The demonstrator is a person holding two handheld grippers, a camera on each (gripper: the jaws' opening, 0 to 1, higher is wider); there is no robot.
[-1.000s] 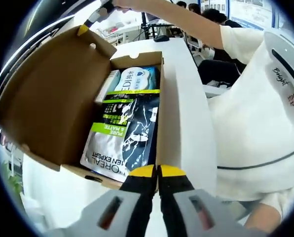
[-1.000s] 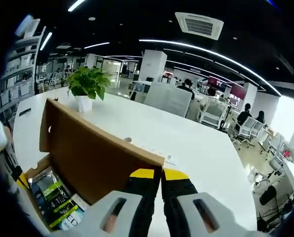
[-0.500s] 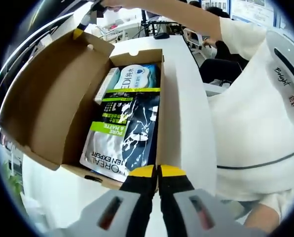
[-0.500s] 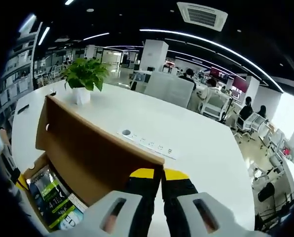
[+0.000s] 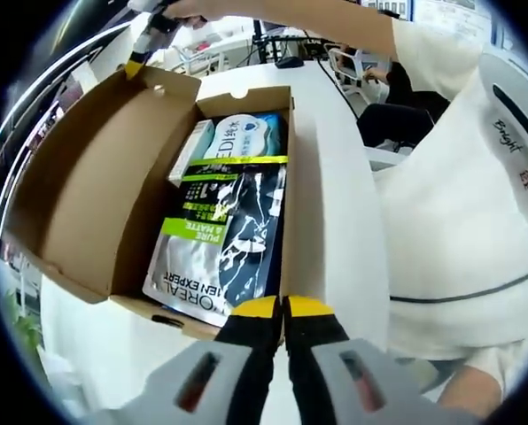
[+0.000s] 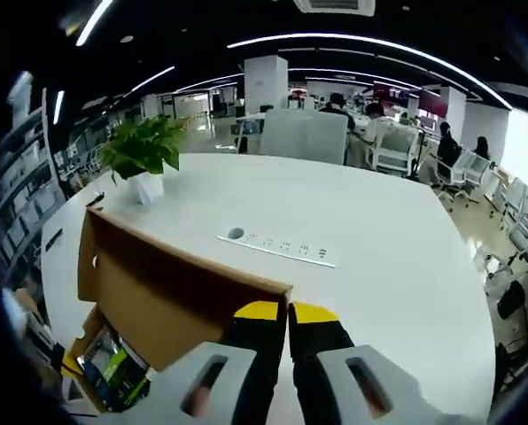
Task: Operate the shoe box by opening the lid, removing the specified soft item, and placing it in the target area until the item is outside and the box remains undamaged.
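The cardboard shoe box (image 5: 299, 212) lies open on the white table. Its lid (image 5: 87, 186) is swung out to the left. Inside lies a soft black, green and white L'Oreal packet (image 5: 220, 239), with a blue and white packet (image 5: 242, 137) behind it and a small box (image 5: 191, 150) beside that. My left gripper (image 5: 282, 307) is shut at the near end of the box's right wall, which runs in between its jaws. My right gripper (image 6: 286, 312) is shut on the lid's edge (image 6: 175, 292); in the left gripper view its yellow tip (image 5: 135, 64) sits at the lid's far corner.
A person in a white shirt (image 5: 477, 221) stands close on the right of the box, one arm reaching over it. A potted plant (image 6: 144, 155) and a power strip (image 6: 277, 248) are on the table beyond the lid. Office chairs and people sit further off.
The right gripper has swung the lid further back, so it lies flatter. The box, its contents and the left gripper have kept their place.
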